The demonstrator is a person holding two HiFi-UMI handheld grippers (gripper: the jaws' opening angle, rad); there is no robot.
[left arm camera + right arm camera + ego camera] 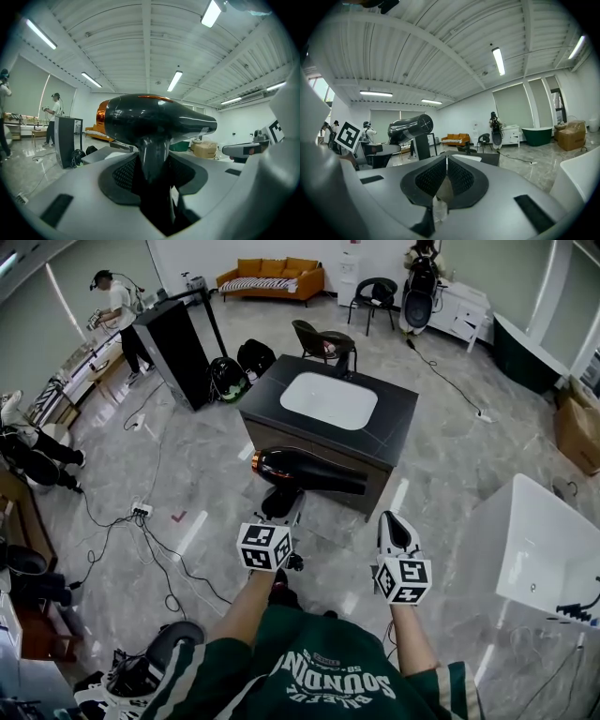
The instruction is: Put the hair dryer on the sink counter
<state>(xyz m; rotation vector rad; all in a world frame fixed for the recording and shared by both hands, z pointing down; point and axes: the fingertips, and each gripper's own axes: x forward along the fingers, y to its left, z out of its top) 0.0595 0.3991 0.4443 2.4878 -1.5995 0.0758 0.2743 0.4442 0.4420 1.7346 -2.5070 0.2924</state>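
The hair dryer point(305, 472) is off the counter point(398, 423). It is held in the air on the counter's near side, in front of its cabinet wall. The barrel lies level, with the black nozzle to the right in the head view and the copper-coloured rear end to the left. The handle hangs down into my left tongs point(281, 506).

In the left gripper view, the left tongs point(152, 174) are clenched on the handle of the hair dryer point(159, 122), with both pads against it. A pale label point(204, 130) sits on the barrel near the nozzle. Its print is too small to read.

My right tongs point(395, 524) hang just right of the hair dryer, apart from it. In the right gripper view the right tongs point(446, 174) are clenched on nothing, the pads meeting in a line. The hair dryer point(411, 127) shows to their left.

Containers:
- Basin point(328, 399): white, set into the dark counter top. Only its bare white inside shows.
- Tub point(534, 540): white, at the right edge of the head view, well apart from the counter. Cables lie at its near corner.
- Box point(577, 432): brown cardboard, on the floor at far right. I cannot tell its contents.

Writing: the green shirt point(319, 676) carries white lettering, upside down in the head view. The large word appears to read "SOUNDIN". The smaller line is not legible.
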